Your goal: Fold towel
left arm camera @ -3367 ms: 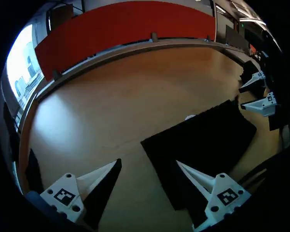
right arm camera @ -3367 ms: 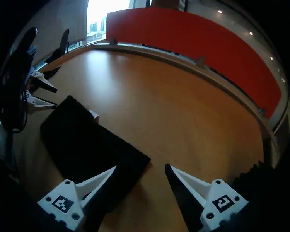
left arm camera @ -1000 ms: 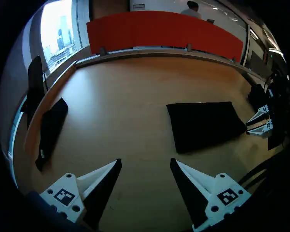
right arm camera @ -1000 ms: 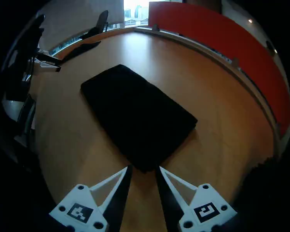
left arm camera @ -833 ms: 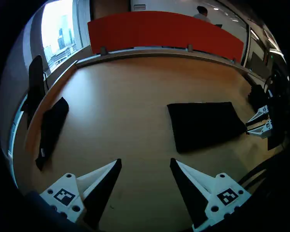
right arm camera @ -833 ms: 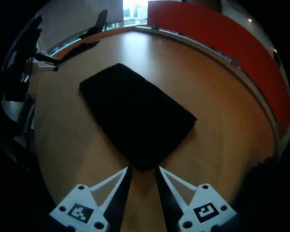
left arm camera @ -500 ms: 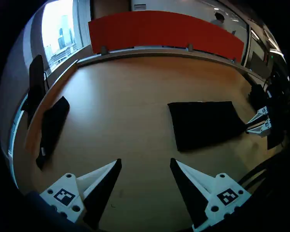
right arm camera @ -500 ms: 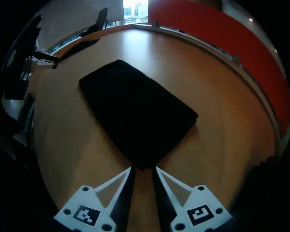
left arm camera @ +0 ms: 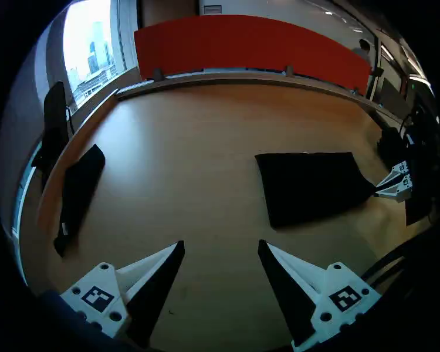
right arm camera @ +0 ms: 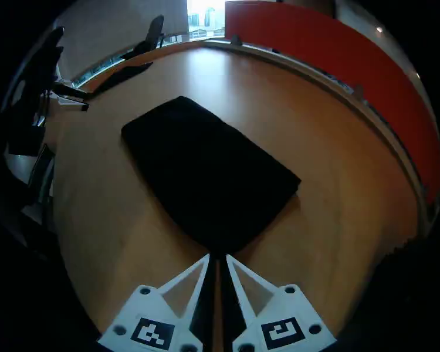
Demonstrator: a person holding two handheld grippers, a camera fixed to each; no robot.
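A black towel (left arm camera: pixel 308 185) lies folded into a rectangle on the wooden table (left arm camera: pixel 179 152). In the right gripper view the towel (right arm camera: pixel 208 170) stretches away from my right gripper (right arm camera: pixel 217 258). That gripper is shut on the towel's near corner. From the left gripper view, the right gripper (left arm camera: pixel 396 185) pinches that corner at the towel's right end, and the corner is drawn up slightly. My left gripper (left arm camera: pixel 220 243) stands open over bare table, well short of the towel. It also appears far off as the left gripper (right arm camera: pixel 67 97).
A second dark cloth (left arm camera: pixel 76 190) lies along the table's left edge, beside a dark chair (left arm camera: pixel 53 129). A red divider (left arm camera: pixel 249 41) runs along the far edge. The same cloth (right arm camera: pixel 123 73) and divider (right arm camera: pixel 337 64) appear in the right gripper view.
My right gripper has gone from half open to shut on the towel's near corner. The left gripper has held still, open, after pulling back from the towel earlier.
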